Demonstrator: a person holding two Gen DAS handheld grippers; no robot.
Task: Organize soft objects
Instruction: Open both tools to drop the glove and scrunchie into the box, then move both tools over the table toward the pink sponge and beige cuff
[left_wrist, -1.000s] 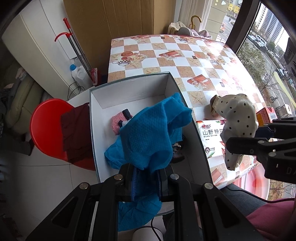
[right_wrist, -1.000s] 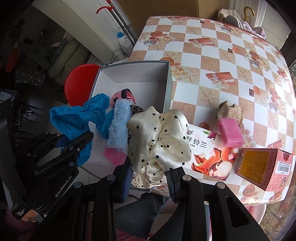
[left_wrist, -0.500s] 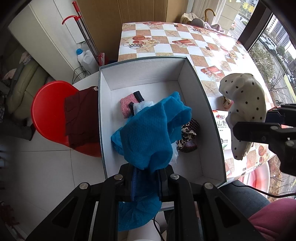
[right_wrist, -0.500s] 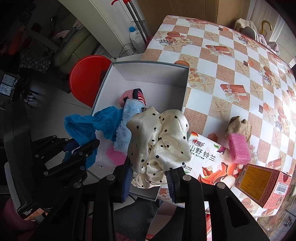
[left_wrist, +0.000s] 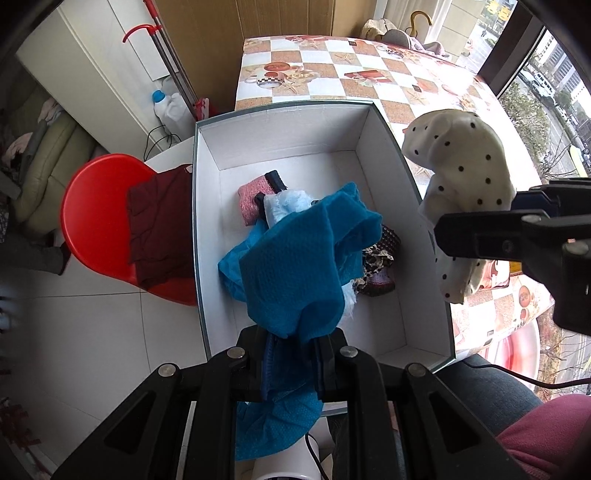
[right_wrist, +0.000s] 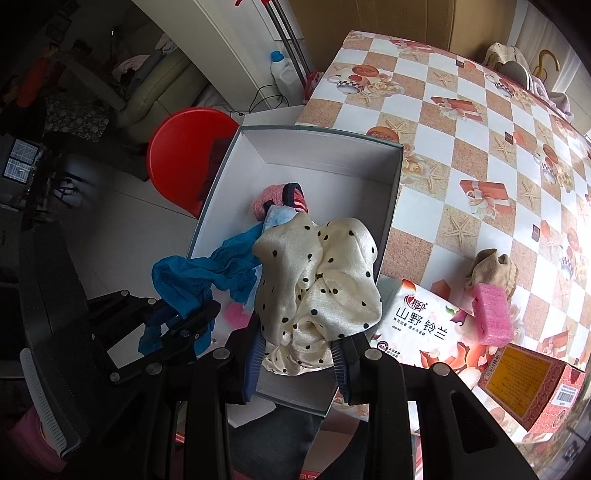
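Both claws loaded above the open box

Left wrist view: the left claw (left_wrist: 291, 363) is clenched on the blue cloth (left_wrist: 295, 266), which hangs over the white box (left_wrist: 207, 229); compared with one second ago, the box now fills the view centre and the cloth sits squarely above its interior, over the pink item (left_wrist: 251, 199) and leopard-print item (left_wrist: 376, 266). Right wrist view: the right claw (right_wrist: 297, 363) grips the polka-dot cloth (right_wrist: 321, 280) above the box's near right wall; earlier it was over the counter (right_wrist: 461, 147) edge beside the tissue pack (right_wrist: 424, 332).
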